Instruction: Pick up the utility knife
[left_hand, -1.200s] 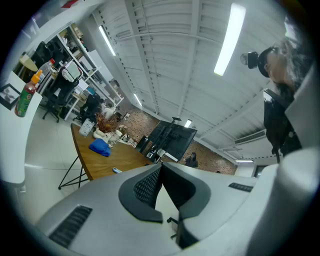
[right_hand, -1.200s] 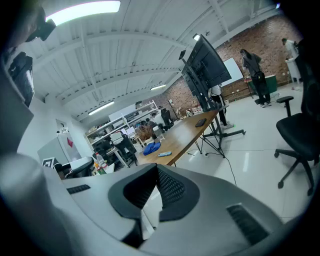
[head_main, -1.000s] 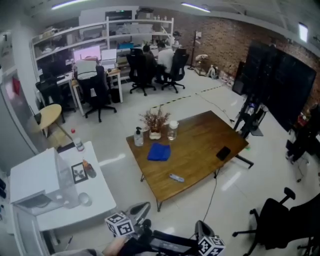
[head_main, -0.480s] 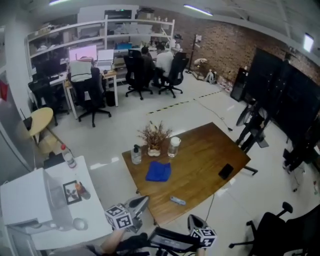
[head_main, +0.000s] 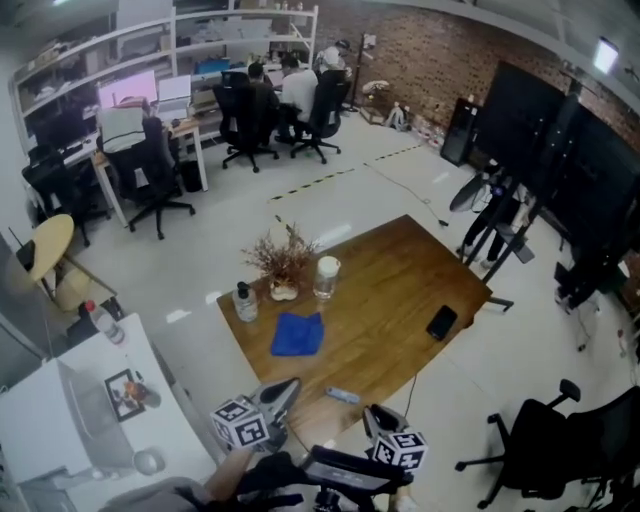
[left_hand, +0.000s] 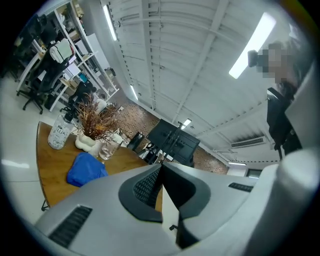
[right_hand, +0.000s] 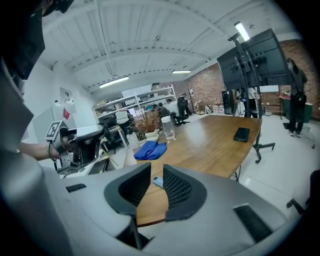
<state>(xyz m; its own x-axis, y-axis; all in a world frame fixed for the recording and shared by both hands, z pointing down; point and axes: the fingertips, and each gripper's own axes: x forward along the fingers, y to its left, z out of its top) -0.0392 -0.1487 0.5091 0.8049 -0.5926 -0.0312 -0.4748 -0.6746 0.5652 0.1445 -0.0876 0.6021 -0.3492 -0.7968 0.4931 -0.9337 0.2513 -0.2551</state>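
Observation:
The utility knife (head_main: 342, 395), small and grey-blue, lies near the front edge of the wooden table (head_main: 400, 290). In the right gripper view the utility knife (right_hand: 157, 181) shows through the gap of my right gripper (right_hand: 156, 170), whose jaws are opening with nothing touching the pads. From the head view my right gripper (head_main: 376, 416) hovers just short of the table edge, to the knife's right. My left gripper (head_main: 283, 390) is held at the edge to the knife's left. In its own view the left gripper (left_hand: 160, 168) has its pads together and holds nothing.
On the table lie a blue cloth (head_main: 298, 333) and a black phone (head_main: 441, 322), with a glass jar (head_main: 326, 277), a vase of dried plants (head_main: 284, 265) and a soap bottle (head_main: 244, 300) behind. A white counter (head_main: 90, 400) stands at left, an office chair (head_main: 540, 450) at right.
The table has come nearer in the head view. Both grippers have moved forward to its front edge, on either side of the knife.

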